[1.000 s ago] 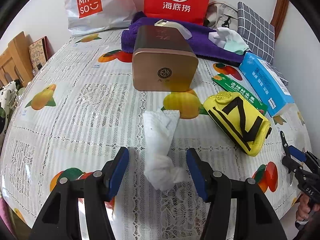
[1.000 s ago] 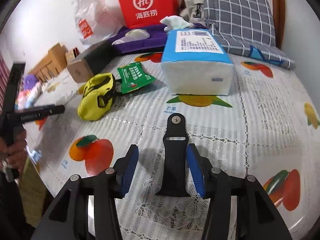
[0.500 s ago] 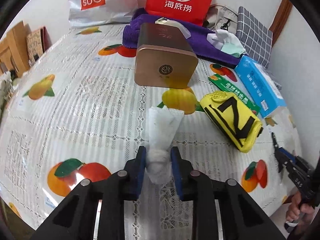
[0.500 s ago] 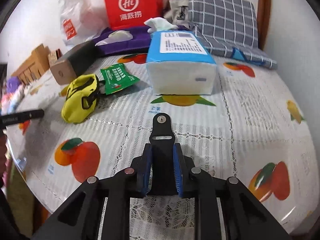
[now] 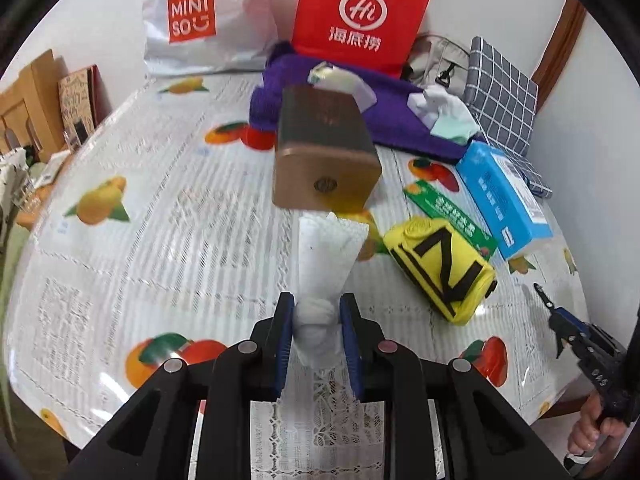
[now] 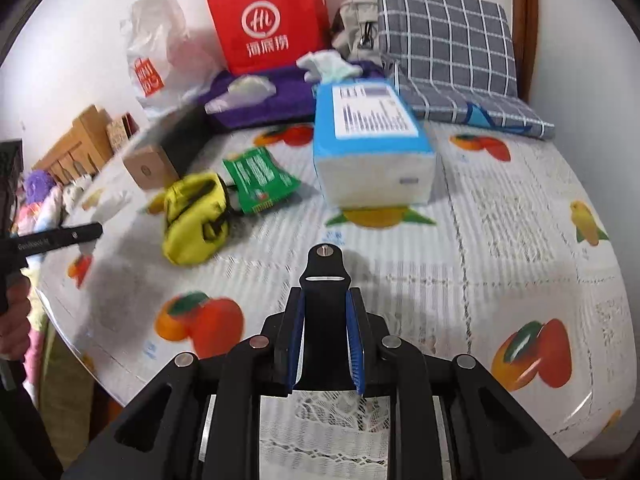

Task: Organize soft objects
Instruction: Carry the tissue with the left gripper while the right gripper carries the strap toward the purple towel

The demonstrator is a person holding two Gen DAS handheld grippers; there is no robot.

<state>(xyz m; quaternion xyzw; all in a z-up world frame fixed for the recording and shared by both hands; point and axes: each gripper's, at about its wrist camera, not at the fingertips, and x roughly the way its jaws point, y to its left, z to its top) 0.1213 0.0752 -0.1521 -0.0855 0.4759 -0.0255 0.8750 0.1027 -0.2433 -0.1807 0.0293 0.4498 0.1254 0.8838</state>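
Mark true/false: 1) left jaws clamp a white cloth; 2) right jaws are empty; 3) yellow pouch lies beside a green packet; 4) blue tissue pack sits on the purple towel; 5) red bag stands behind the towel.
1) True: the left gripper is shut on the white cloth.
2) False: the right gripper is shut on a black strap.
3) True: yellow pouch, green packet.
4) False: the tissue pack sits on the tablecloth, in front of the purple towel.
5) True: red bag.

Red paper bag (image 5: 356, 20) — brown box (image 5: 326, 160) — fruit-print tablecloth (image 5: 168, 200)
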